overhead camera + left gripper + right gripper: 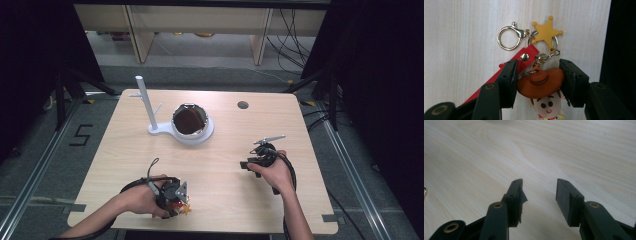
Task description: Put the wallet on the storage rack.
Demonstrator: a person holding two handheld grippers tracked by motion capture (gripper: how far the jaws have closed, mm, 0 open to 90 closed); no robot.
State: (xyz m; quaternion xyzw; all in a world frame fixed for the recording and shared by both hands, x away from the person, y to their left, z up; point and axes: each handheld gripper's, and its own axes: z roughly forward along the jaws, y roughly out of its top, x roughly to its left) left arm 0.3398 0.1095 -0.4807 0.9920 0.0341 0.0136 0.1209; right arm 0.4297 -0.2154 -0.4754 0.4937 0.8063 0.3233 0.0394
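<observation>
A keychain lies on the wooden table (225, 125) near its front edge: a little cowboy figure with a brown hat (540, 82), a yellow star (546, 32), a gold clasp ring (507, 38) and a red strap (524, 58). My left gripper (539, 63) points down at it, and both pads touch the sides of the hat. In the high view this gripper (180, 200) sits at the front left, with the keychain (185, 209) under it. My right gripper (539, 182) stands open over bare wood with nothing between its fingers; the high view shows the right gripper (246, 165) at the right.
A white stand with an upright post (144, 100) and a round base (202, 136) is at the table's back middle, bearing a shiny bowl with a dark brown inside (190, 121). A cable hole (243, 105) lies behind. The table's front edge runs close beside the keychain.
</observation>
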